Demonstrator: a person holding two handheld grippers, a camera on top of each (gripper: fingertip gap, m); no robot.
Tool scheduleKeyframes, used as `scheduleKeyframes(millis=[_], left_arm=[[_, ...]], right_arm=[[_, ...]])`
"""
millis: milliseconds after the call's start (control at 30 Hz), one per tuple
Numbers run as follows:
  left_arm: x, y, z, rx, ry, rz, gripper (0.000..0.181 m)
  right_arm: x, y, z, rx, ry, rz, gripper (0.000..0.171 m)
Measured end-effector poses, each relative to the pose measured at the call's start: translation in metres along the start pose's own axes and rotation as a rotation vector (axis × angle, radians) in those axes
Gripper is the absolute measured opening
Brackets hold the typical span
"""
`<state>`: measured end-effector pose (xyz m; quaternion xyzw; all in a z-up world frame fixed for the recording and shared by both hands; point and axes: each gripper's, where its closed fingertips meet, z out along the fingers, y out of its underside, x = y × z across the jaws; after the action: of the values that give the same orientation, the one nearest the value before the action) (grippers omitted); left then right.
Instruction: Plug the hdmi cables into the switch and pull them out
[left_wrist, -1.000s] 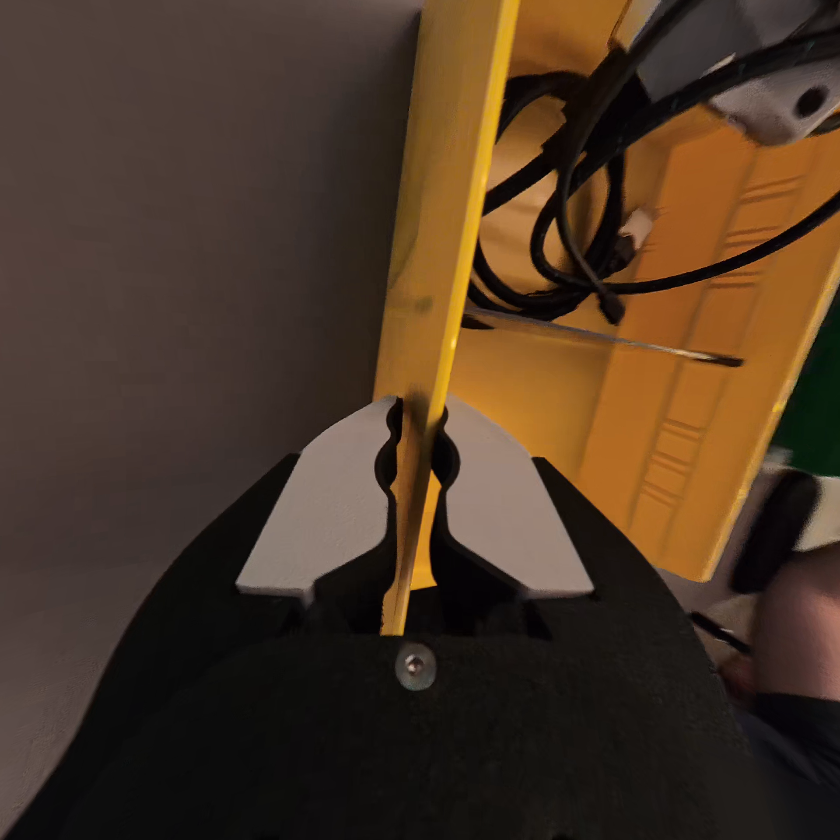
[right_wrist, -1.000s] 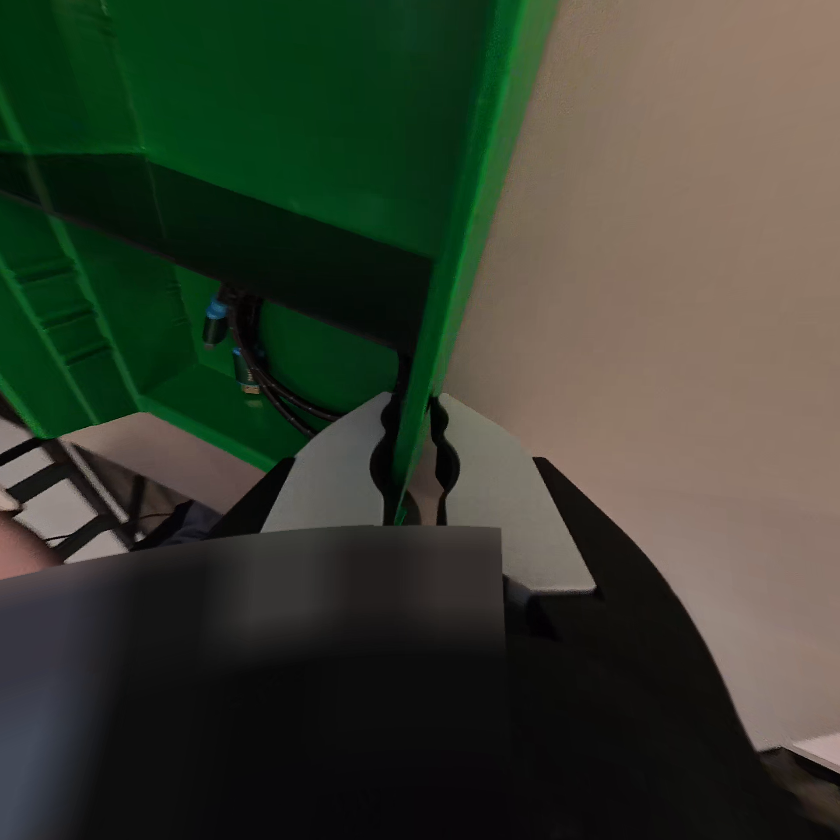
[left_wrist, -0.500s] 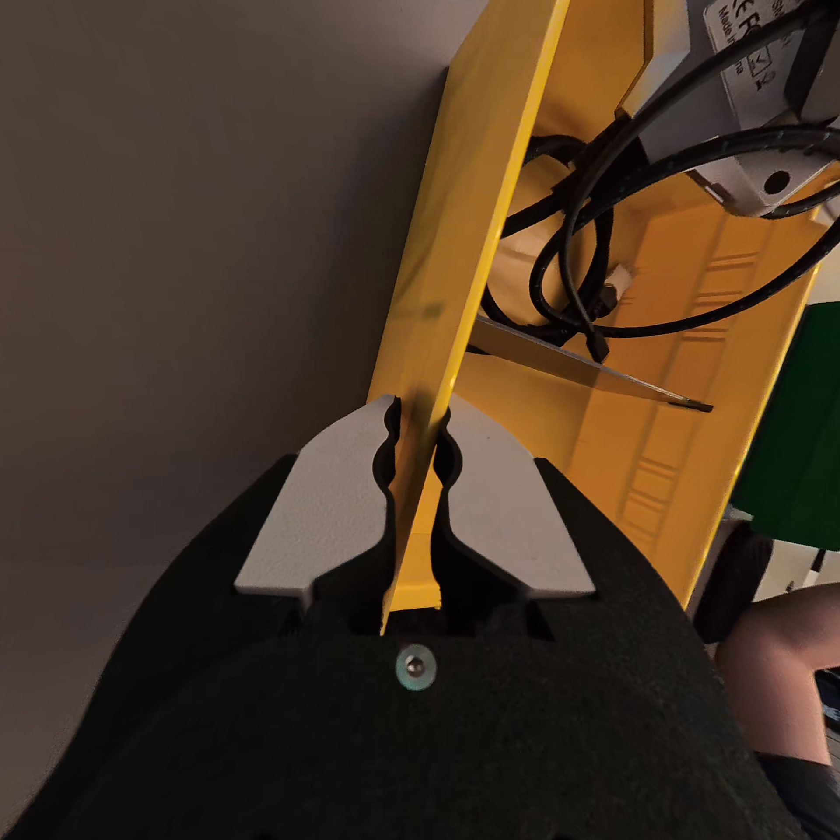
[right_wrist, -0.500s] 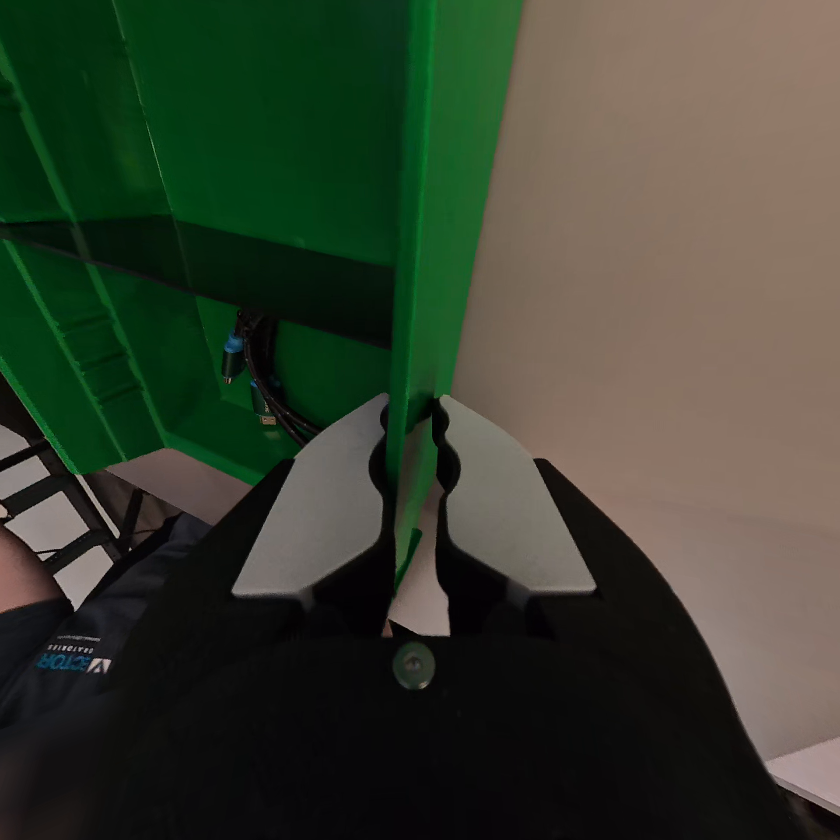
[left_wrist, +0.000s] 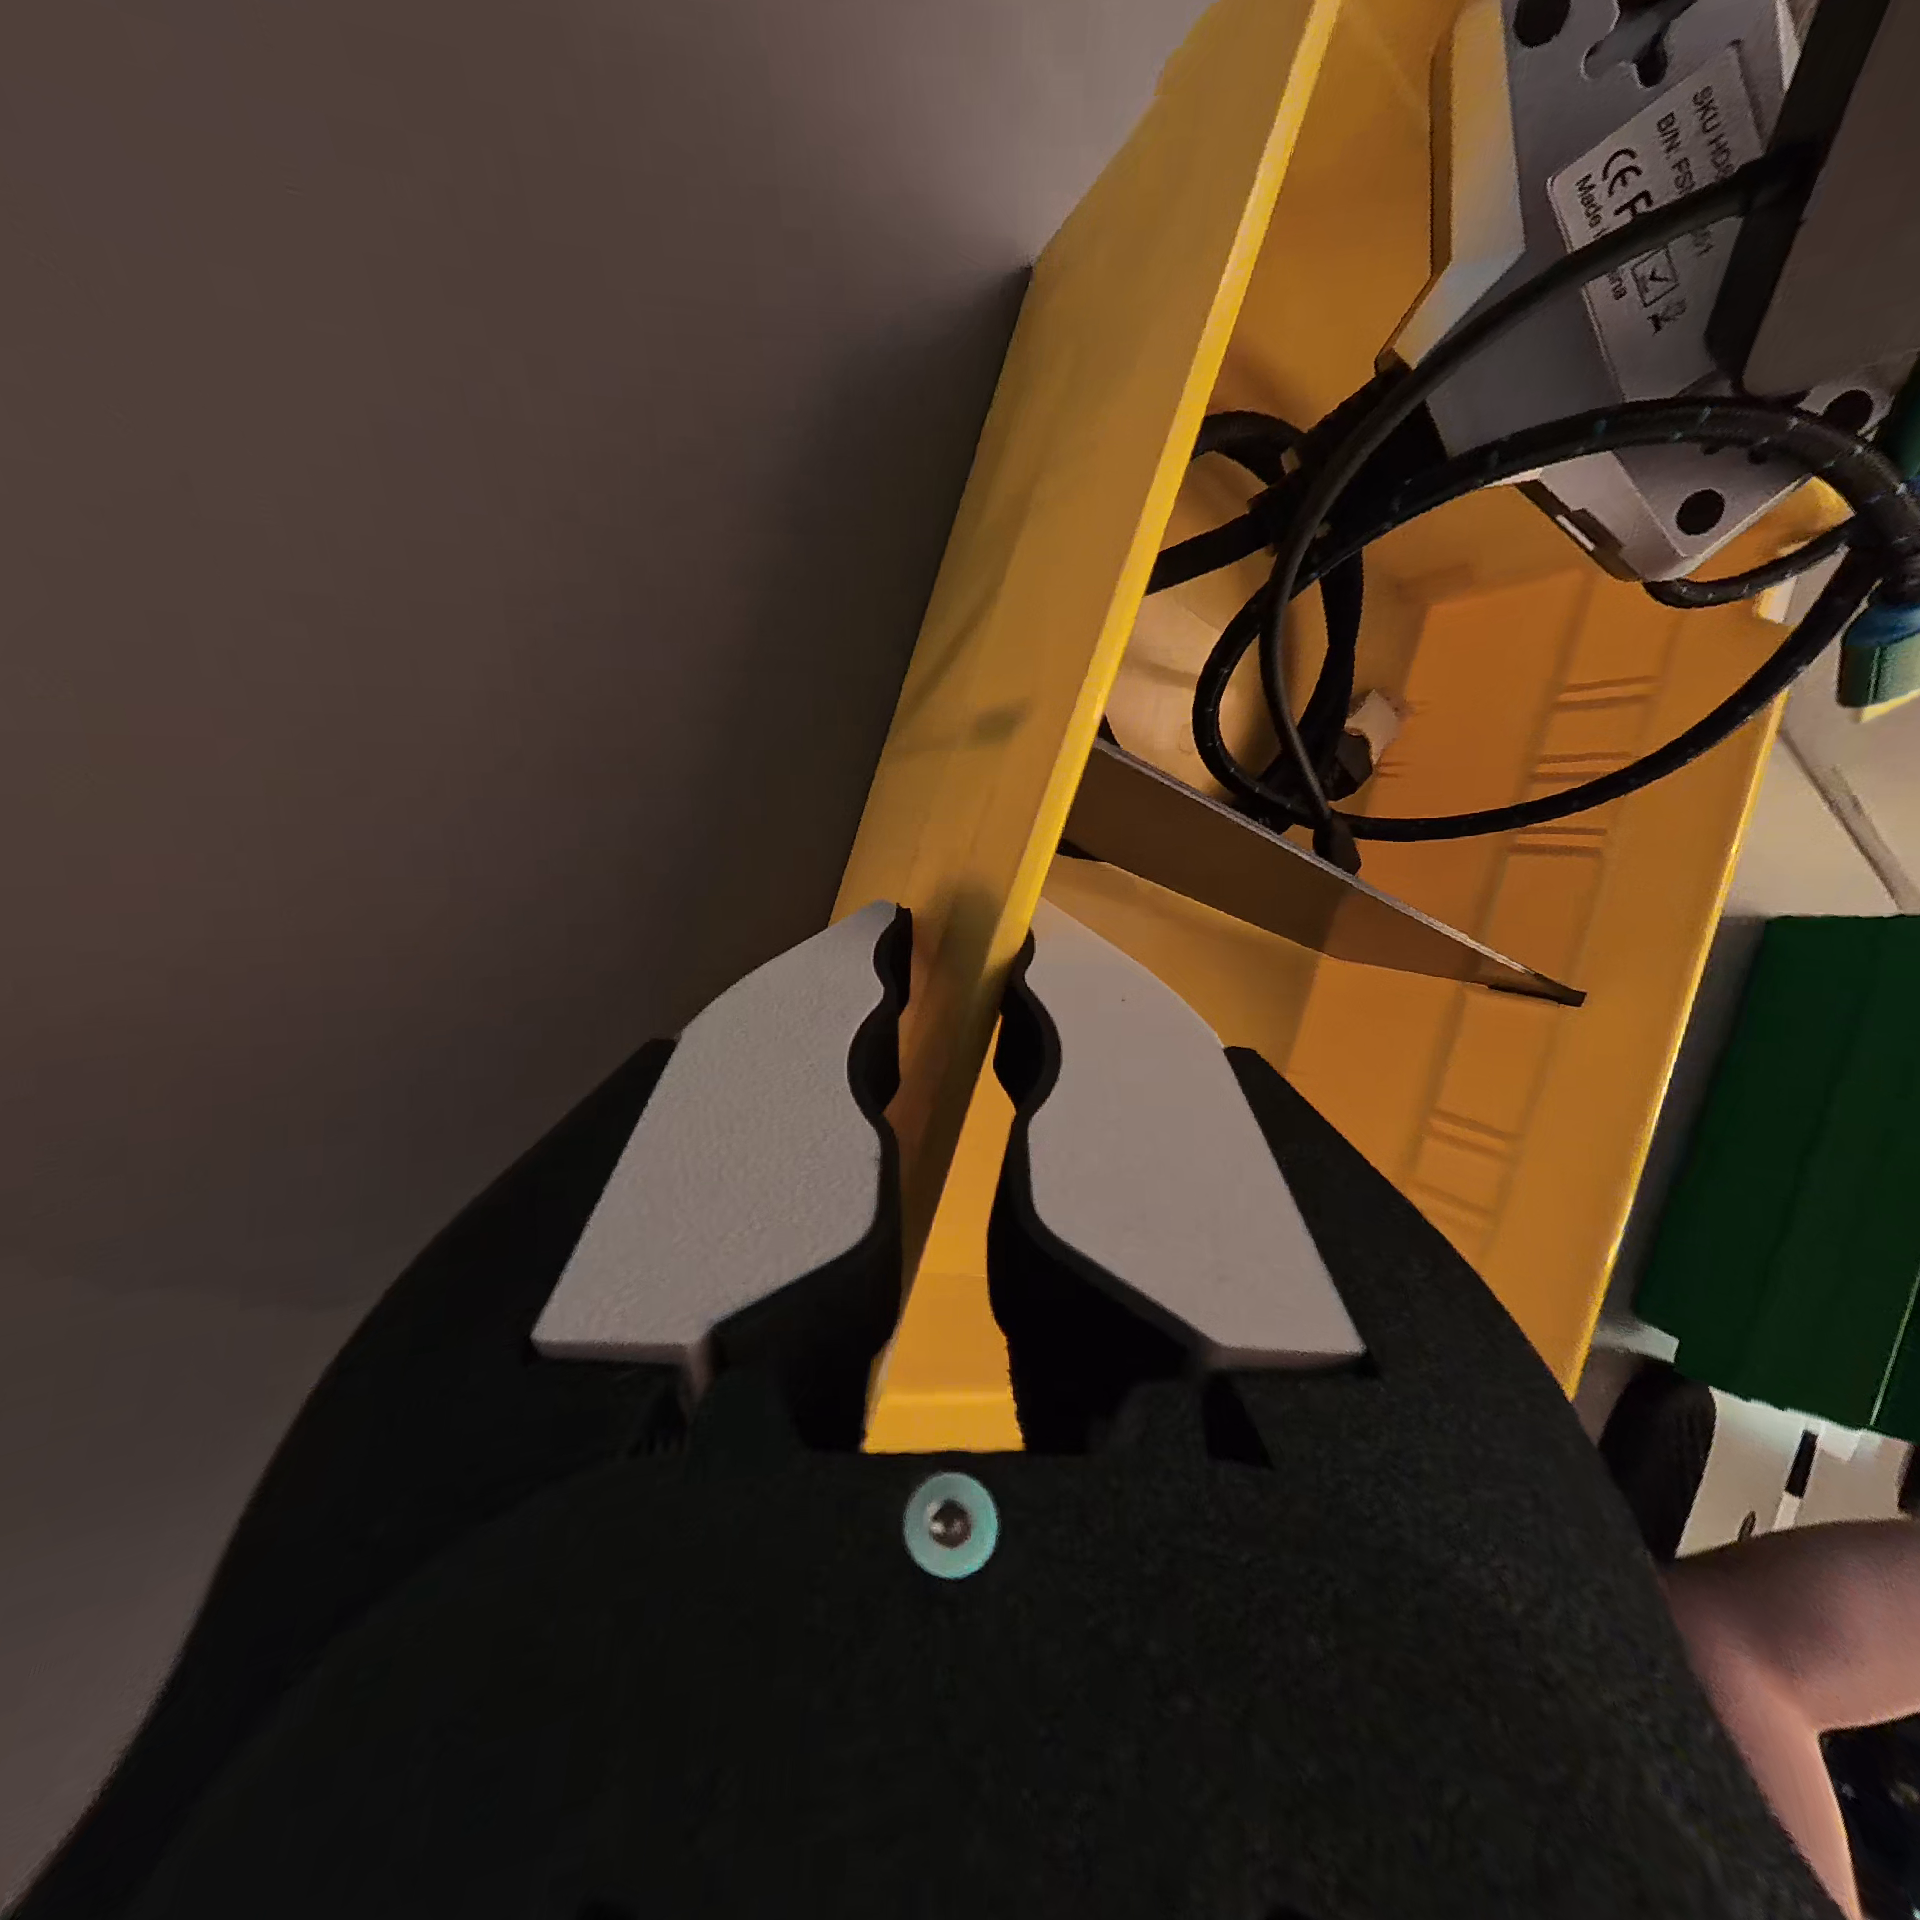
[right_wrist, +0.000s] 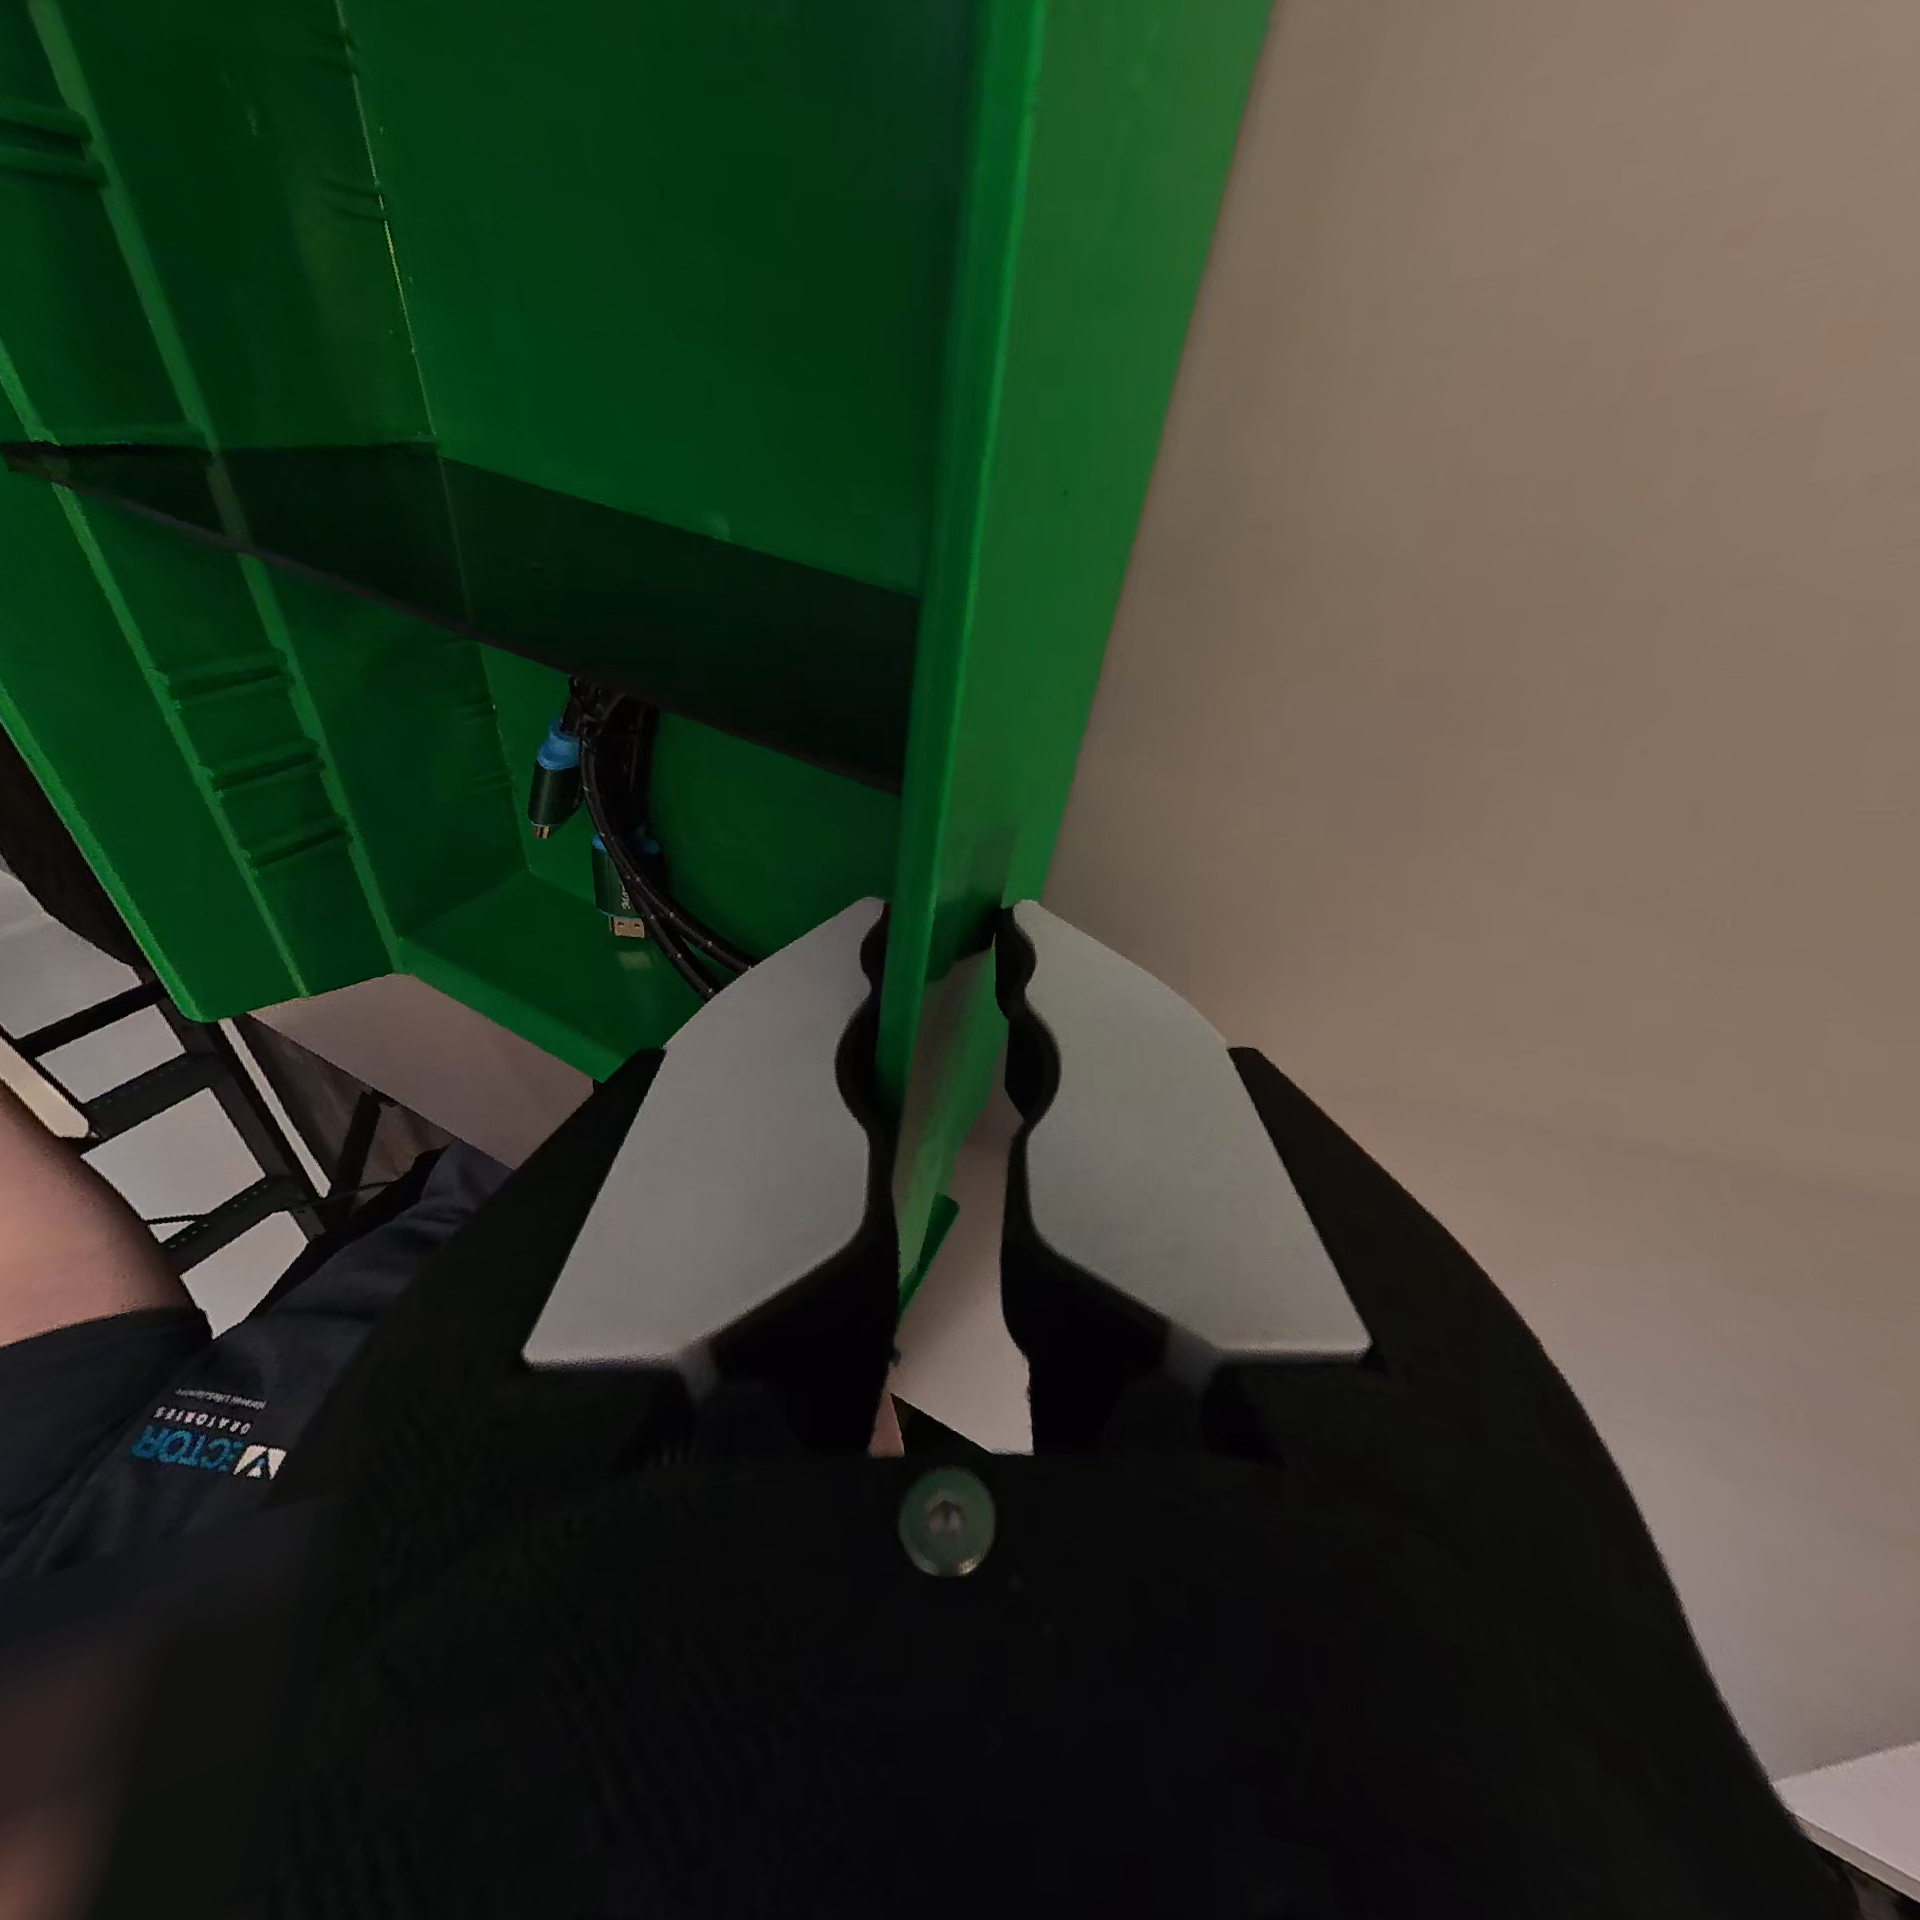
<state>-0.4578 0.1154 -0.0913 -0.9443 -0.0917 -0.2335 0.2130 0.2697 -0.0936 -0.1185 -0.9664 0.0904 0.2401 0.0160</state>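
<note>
My left gripper (left_wrist: 961, 925) is shut on the side wall of a yellow bin (left_wrist: 1091, 520). Inside the bin are a grey HDMI switch (left_wrist: 1621, 260) with a label, at the top right, and looped black cables (left_wrist: 1278, 644). A cable with a blue plug (left_wrist: 1886, 665) hangs at the right edge. My right gripper (right_wrist: 940, 914) is shut on the side wall of a green bin (right_wrist: 665, 260). Braided HDMI cables with blue plugs (right_wrist: 556, 774) lie in that bin's near compartment.
A thin divider (left_wrist: 1299, 904) crosses the yellow bin, and a dark divider (right_wrist: 623, 603) crosses the green one. The green bin also shows in the left wrist view (left_wrist: 1787, 1164). A plain wall (right_wrist: 1507, 727) is behind. A person's leg (left_wrist: 1787, 1662) and dark clothing (right_wrist: 208, 1455) are close below. Spacing between my two grippers at the tips: around 75 cm.
Both grippers stay shut on their bin walls. The yellow bin has swung in the left view, bringing the switch and the green bin further into view. The right view has shifted slightly along the green wall.
</note>
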Motion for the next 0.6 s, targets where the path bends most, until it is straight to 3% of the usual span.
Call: scheduleKeyframes(millis=[600], left_arm=[[-0.008,-0.013,0.001,0.003,0.006,0.129,0.012]], right_arm=[[0.017,-0.003,-0.009,0.051,-0.001,0.044,0.018]])
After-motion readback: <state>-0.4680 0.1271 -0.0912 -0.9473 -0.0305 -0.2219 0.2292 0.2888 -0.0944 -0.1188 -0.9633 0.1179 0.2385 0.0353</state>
